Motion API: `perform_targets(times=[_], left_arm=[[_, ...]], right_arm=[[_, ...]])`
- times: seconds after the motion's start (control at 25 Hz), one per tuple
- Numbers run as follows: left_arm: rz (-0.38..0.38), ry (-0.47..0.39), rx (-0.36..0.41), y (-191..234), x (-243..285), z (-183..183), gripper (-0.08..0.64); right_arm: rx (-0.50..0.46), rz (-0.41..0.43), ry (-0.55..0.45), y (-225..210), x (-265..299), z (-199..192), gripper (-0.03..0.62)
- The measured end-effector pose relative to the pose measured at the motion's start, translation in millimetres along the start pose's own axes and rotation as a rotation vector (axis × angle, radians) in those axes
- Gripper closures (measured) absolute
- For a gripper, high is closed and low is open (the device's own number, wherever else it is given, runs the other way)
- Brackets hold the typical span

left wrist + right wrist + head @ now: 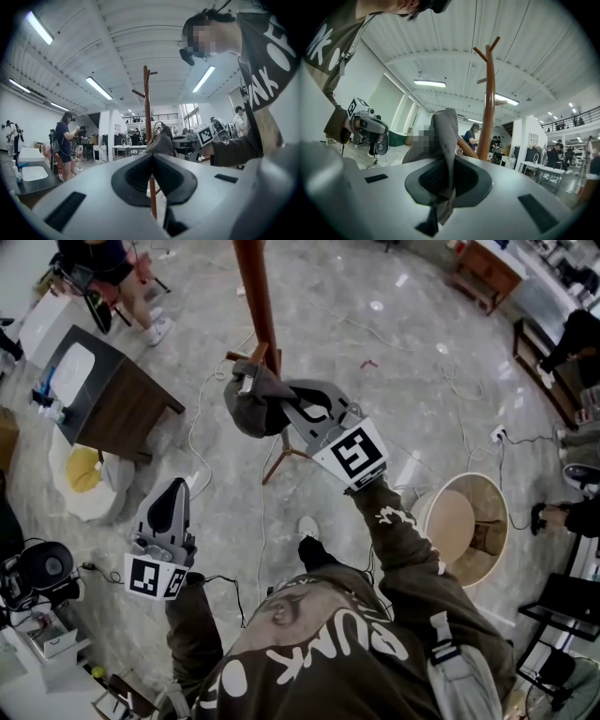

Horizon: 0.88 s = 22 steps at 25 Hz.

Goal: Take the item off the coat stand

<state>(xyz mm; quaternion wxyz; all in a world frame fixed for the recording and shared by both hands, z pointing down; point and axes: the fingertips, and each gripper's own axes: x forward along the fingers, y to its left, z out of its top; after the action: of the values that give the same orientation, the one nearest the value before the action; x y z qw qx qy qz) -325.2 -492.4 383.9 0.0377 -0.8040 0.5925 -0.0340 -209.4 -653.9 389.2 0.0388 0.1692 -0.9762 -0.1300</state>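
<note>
1. Grey shiny floor [375, 352] spreads all round the coat stand [255, 287]. It is a big room with long lights high up.
2. The coat stand is a tall brown pole with short pegs. Its legs stand on the floor just in front of the person.
3. The right arm [398, 540] is stretched out to the coat stand. The left arm [192, 615] is bent and kept low, well away from the stand on its left side.
4. The right tongs [281, 401] are right next to the pole. They are squeezed tight on a fold of the grey cloth item [255, 407].
5. The left tongs [173, 491] point up at the stand from far off. Their two sides are pressed together and hold nothing. The pole only shows behind them.
6. The grey cloth item hangs on a low peg [246, 358], touching the pole. It may be a cap, but I can't be sure.
7. It looks soft and floppy, and I think it is light. It should bend and fold, not break or slip.
8. The pinched fold [446, 140] looks like a good place to hold. I think the cloth must go up and off the peg tip, or it could catch there.
</note>
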Motion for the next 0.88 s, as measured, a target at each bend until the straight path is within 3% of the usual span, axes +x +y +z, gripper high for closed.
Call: perform_targets(times=[0.36, 0.88], left_arm=[[-0.038, -0.060, 0.024, -23.7, -77.3, 19.7, 0.557], [-0.154, -0.148, 0.036, -94.2, -226.9, 38.8, 0.557]], right_arm=[[-0.030, -0.042, 0.014, 81.2, -51.2, 32.4, 0.570], [-0.009, -0.166, 0.075, 250.6, -171.3, 56.9, 0.569]])
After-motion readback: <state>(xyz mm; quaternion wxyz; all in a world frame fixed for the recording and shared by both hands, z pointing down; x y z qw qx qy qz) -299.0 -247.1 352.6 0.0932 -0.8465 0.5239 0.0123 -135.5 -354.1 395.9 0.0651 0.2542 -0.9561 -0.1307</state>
